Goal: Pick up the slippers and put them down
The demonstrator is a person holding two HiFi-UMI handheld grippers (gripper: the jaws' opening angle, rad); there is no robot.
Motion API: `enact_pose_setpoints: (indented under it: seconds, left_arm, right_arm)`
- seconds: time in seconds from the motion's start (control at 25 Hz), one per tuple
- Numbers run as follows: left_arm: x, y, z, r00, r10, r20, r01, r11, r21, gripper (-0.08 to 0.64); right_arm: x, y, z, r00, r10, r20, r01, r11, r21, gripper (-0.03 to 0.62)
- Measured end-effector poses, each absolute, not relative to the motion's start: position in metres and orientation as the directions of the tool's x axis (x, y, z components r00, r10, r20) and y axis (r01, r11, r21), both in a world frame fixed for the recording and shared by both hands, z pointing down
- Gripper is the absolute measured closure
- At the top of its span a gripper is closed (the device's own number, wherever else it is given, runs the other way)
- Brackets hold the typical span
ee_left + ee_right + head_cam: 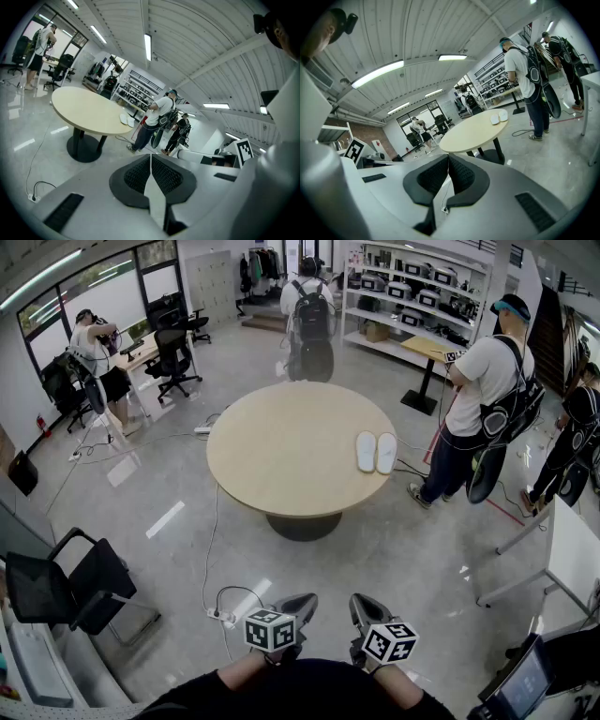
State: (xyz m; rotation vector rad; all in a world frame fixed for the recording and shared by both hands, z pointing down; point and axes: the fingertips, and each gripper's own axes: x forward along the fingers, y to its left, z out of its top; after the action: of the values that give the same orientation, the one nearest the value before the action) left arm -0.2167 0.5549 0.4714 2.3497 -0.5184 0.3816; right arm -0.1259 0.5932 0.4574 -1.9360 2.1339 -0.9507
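Note:
Two white slippers [376,452] lie side by side near the right edge of a round beige table [281,456]; they also show as small white shapes, the slippers [126,119] in the left gripper view and the slippers [498,116] in the right gripper view. My left gripper [298,601] and right gripper [361,604] hang close to my body at the bottom of the head view, well short of the table. Both are shut with nothing between the pads: left gripper [151,157], right gripper [448,158].
A person with a backpack [483,404] stands just right of the table, another person [309,320] beyond it. A power strip and cable [223,615] lie on the floor by my grippers. A black chair [80,582] stands at left, a white table [577,554] at right.

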Motion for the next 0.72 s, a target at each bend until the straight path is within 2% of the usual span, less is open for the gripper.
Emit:
enact_pose_setpoints:
  seconds: [0.32,0.72]
  left_arm:
    - [-0.137,0.609,0.478,0.873,-0.234,0.427,-0.46,-0.683,0.567,0.534]
    - [-0.114,0.61,0.492,0.848,-0.252,0.466,-0.498,-0.68,0.538,0.534]
  right_arm:
    - [-0.045,0.643,0.457,-0.182,-0.944,0.274,-0.833,0.0,-0.553,0.577]
    - [-0.015,0.644,0.481,-0.192,-0.945,0.265,-0.79,-0.011,-0.612,0.575]
